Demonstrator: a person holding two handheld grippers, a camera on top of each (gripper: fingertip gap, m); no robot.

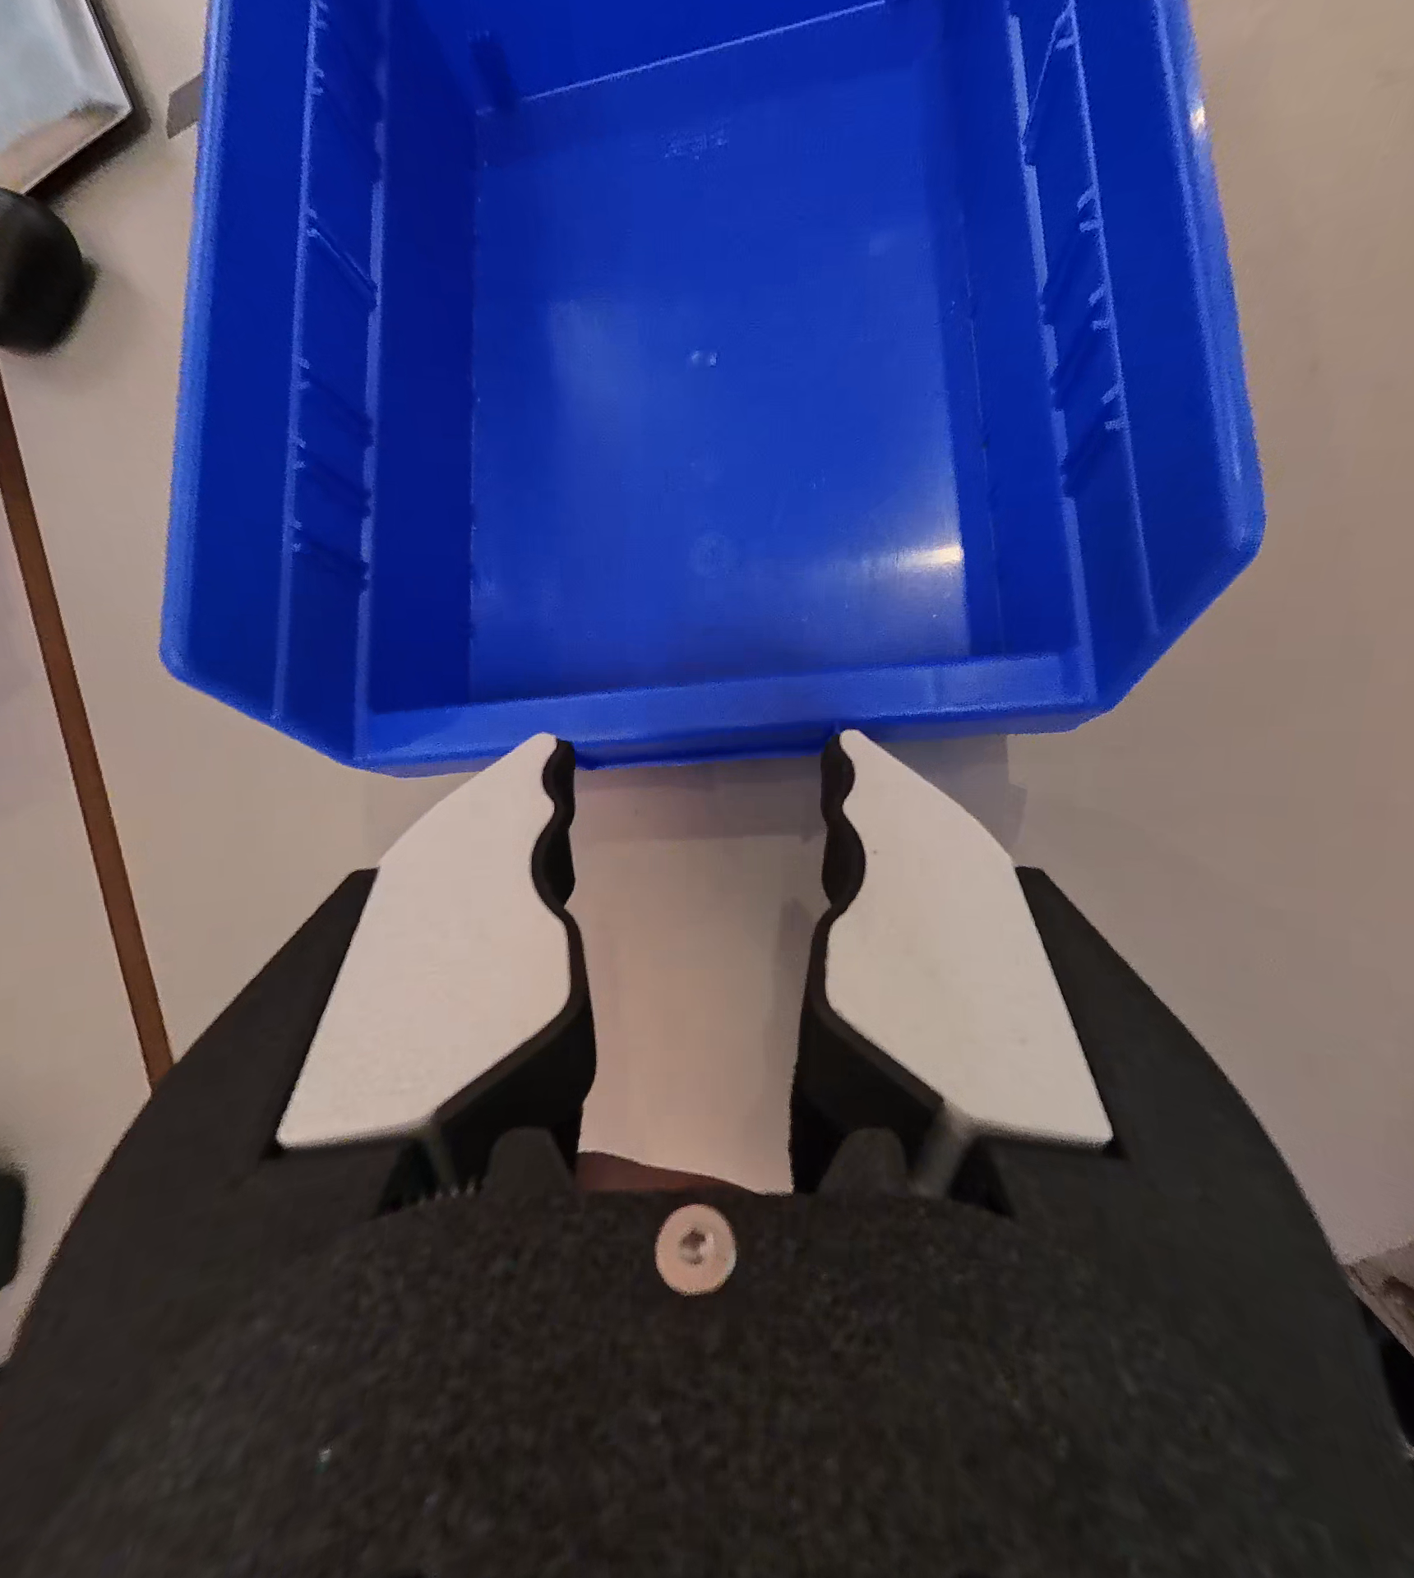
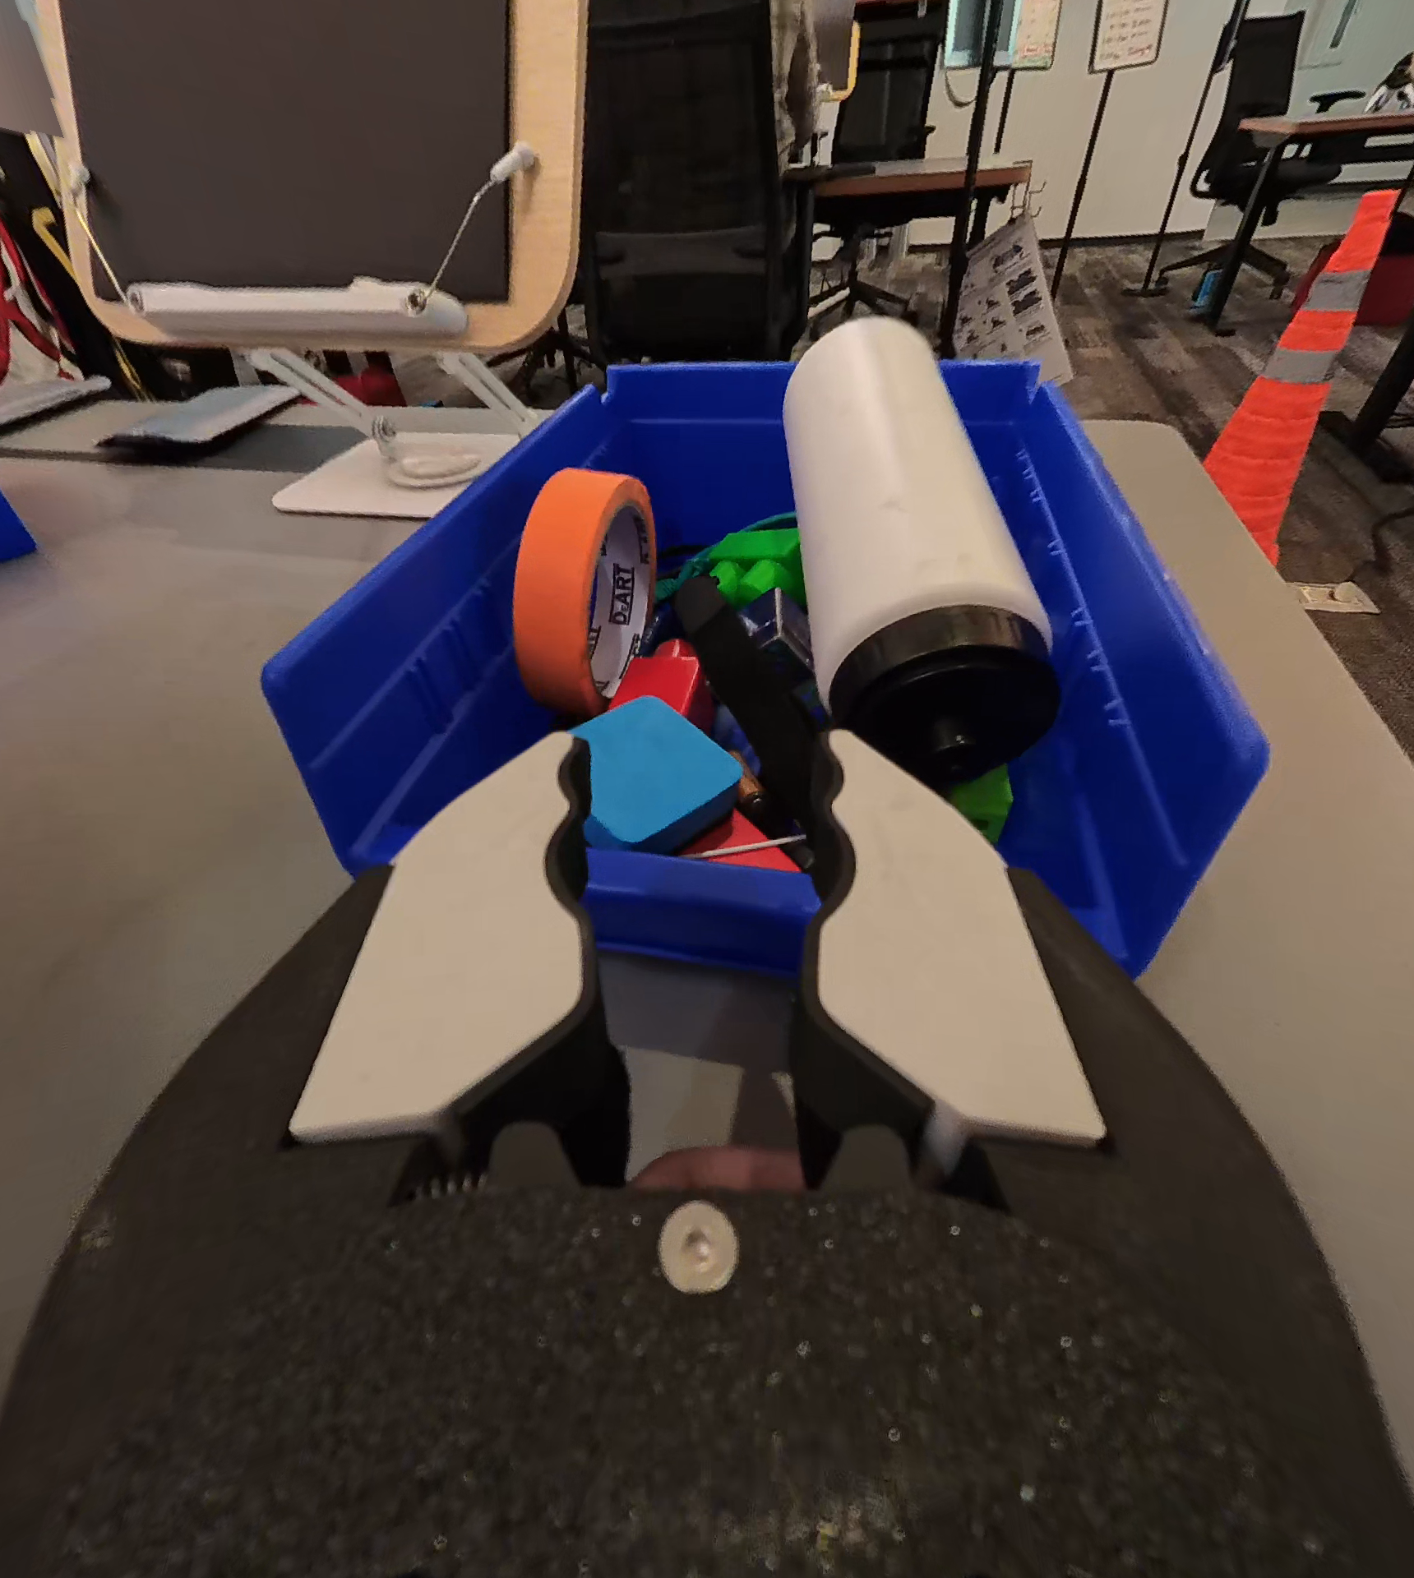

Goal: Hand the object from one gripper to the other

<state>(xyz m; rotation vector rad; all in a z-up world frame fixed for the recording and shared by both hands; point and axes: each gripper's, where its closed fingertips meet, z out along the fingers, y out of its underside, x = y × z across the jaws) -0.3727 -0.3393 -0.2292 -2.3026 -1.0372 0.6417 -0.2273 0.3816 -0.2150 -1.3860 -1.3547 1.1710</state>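
Grey table (image 2: 89, 768), white bottle (image 2: 900, 529) leaning lengthwise, cap nearest, both grippers (image 1: 697, 751) (image 2: 699, 751) wide, empty.

Right gripper (image 2: 699, 760), jaws apart, faces filled blue bin (image 2: 1156, 768).

Left wrist view steeply down, close over an empty blue bin (image 1: 276, 427); right wrist view forward, near a filled bin (image 2: 396, 683)
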